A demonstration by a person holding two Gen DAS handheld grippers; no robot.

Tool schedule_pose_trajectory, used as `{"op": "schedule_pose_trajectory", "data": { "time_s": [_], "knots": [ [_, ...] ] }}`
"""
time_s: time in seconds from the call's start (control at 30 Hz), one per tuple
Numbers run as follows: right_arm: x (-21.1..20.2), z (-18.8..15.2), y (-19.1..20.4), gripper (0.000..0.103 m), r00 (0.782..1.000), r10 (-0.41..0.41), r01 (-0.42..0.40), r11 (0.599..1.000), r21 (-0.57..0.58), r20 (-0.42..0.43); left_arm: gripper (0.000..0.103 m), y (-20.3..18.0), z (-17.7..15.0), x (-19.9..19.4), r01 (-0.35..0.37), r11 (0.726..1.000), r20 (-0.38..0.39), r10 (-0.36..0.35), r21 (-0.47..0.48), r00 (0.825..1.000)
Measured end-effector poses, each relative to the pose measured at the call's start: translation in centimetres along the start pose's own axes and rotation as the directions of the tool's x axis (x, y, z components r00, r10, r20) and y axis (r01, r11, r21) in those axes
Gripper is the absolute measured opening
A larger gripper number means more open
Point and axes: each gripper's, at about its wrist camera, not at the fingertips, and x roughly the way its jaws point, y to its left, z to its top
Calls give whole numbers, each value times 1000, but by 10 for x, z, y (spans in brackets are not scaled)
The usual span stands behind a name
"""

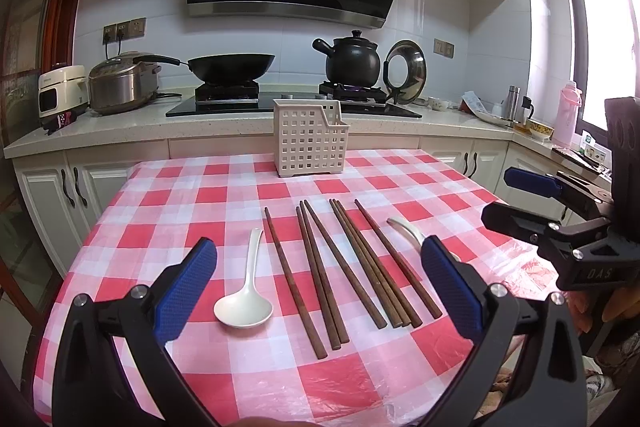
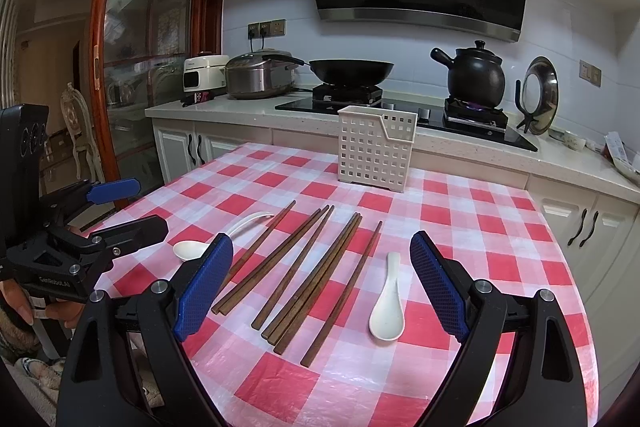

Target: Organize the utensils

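Hovering above the near edge of the table [image 1: 168, 195], the left gripper [image 1: 320, 263] and right gripper [image 2: 322, 259] have fingers spread wide, grasping nothing; chopsticks [image 1: 328, 267] and two spoons [image 1: 244, 303] lie mid-table, the basket [image 1: 310, 139] at the far edge.

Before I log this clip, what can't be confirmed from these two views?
- Basket interior: both views, lattice walls hide it.
- Right spoon bowl: left wrist view, behind the left hand-held gripper finger; shows in the right wrist view.
- Left spoon: right wrist view, partly behind the right hand-held gripper finger.
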Motion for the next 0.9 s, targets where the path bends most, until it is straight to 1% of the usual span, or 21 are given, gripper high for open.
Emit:
{"op": "schedule_pose_trajectory", "data": {
  "time_s": [0.9],
  "knots": [
    [-1, 0, 0, 85, 1000, 2, -2, 1000, 4, 0, 99, -1, 0, -2, 0, 1000, 0, 0, 8, 1000]
  ]
}}
